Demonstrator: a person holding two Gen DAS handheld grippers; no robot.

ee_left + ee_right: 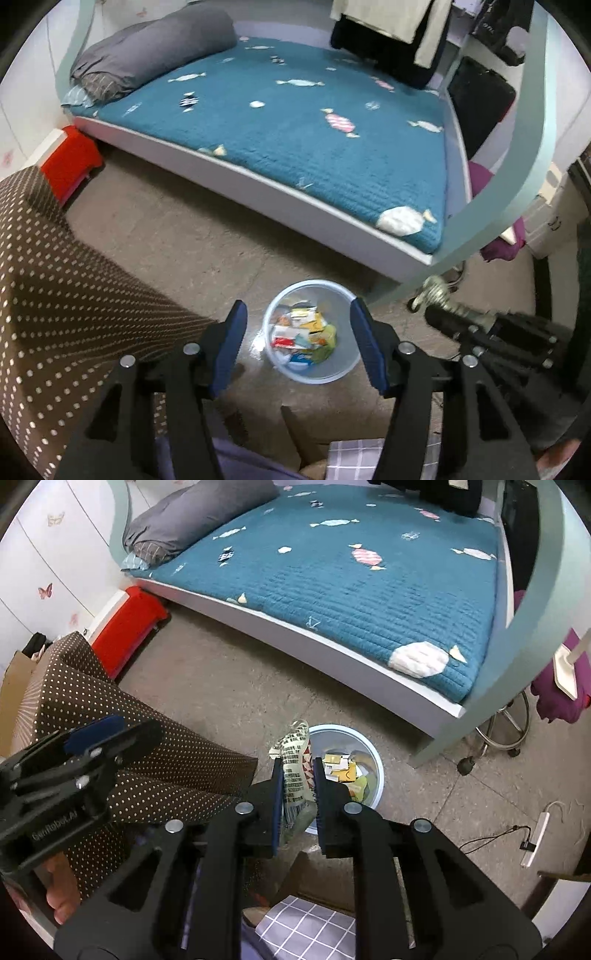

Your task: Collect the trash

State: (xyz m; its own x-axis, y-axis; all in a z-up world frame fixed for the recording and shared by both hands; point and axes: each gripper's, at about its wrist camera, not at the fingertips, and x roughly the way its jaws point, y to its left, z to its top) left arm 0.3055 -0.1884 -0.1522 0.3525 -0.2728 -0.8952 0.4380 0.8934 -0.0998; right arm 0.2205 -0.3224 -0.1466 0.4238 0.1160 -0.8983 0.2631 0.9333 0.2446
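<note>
A pale blue trash bin [338, 373] stands on the floor, holding several colourful wrappers [303, 334]. My left gripper [299, 325] is open and empty, held above the bin. My right gripper [297, 775] is shut on a crumpled printed wrapper [295, 760] and holds it over the near left rim of the bin [373, 753]. The right gripper with that wrapper also shows at the right of the left wrist view [439, 295]. The left gripper shows at the left of the right wrist view [96, 731].
A bed with a teal candy-print cover [295, 122] fills the back. A brown dotted cloth [55, 295] covers furniture at left. A red box [70, 166] sits by the wall. A stool base [506, 731] and a power strip [535, 834] lie at right.
</note>
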